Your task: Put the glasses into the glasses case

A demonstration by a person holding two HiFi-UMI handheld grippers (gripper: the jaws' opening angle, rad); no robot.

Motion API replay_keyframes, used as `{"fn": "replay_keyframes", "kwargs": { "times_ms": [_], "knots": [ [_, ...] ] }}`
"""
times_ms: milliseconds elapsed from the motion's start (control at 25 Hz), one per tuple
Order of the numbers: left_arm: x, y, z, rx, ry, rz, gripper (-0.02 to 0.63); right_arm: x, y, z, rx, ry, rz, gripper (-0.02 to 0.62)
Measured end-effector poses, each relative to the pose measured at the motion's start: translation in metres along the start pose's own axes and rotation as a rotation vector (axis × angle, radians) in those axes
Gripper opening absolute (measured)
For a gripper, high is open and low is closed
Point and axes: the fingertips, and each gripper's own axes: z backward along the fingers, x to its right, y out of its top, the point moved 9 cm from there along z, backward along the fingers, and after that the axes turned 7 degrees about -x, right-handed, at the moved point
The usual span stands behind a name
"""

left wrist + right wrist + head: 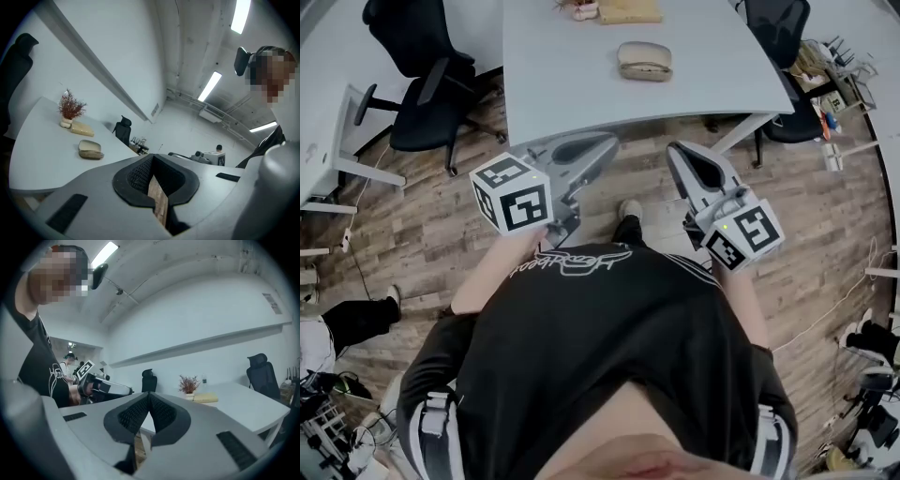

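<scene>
**Glasses case** (644,61): beige clamshell, apparently shut. Location: white counter (544,84), near its middle, well apart from both tongs. Long axis: across the head view, roughly parallel with the counter's near edge. Seam line on the long side facing the person (hinge side not confirmed).

**Glasses:** not found in any view.

**Left tongs** (152,157): clenched tip to tip, nothing between the pads, only a strip of wooden floor through the gap below. Held low before the torso, short of the counter edge.

**Right tongs** (149,394): likewise clenched and empty, about level with the left. Both angled inward, converging toward the counter.

**Also on the counter, far end:** red sprig in a small pot (69,108), with a pale yellow block (82,129) just beside it.

**Step in hand (a judgement):** approach only, task proper not begun.

**Recommended handling:**
- Locate the glasses before committing to a reach.
- Release both tongs ahead of contact.
- Pin the case base with one pair and lift the lid from the seam side with the other.
- Lay the glasses with their long axis along that of the case.

**Risk:** a light case probably prone to sliding on the smooth top if pried without a second hold.
</scene>
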Motion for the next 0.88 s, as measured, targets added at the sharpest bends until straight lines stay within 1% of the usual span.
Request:
{"fn": "replay_keyframes", "kwargs": {
  "times_ms": [120, 240, 560, 880],
  "knots": [
    [0.006, -0.012, 0.003, -0.001, 0.008, 0.011, 0.006, -0.011, -0.010, 0.011, 0.012, 0.024, -0.047, 0.014],
    [0.012, -0.021, 0.004, -0.023, -0.003, 0.023, 0.006, -0.018, -0.017, 0.020, 0.027, 0.027, -0.079, 0.014],
    [0.024, -0.040, 0.000, -0.056, -0.024, 0.034, 0.006, -0.028, -0.033, 0.037, 0.025, 0.009, -0.122, 0.014],
    [0.023, -0.047, 0.003, -0.068, -0.026, 0.048, 0.006, -0.033, -0.039, 0.037, 0.004, 0.000, -0.124, 0.014]
  ]
}}
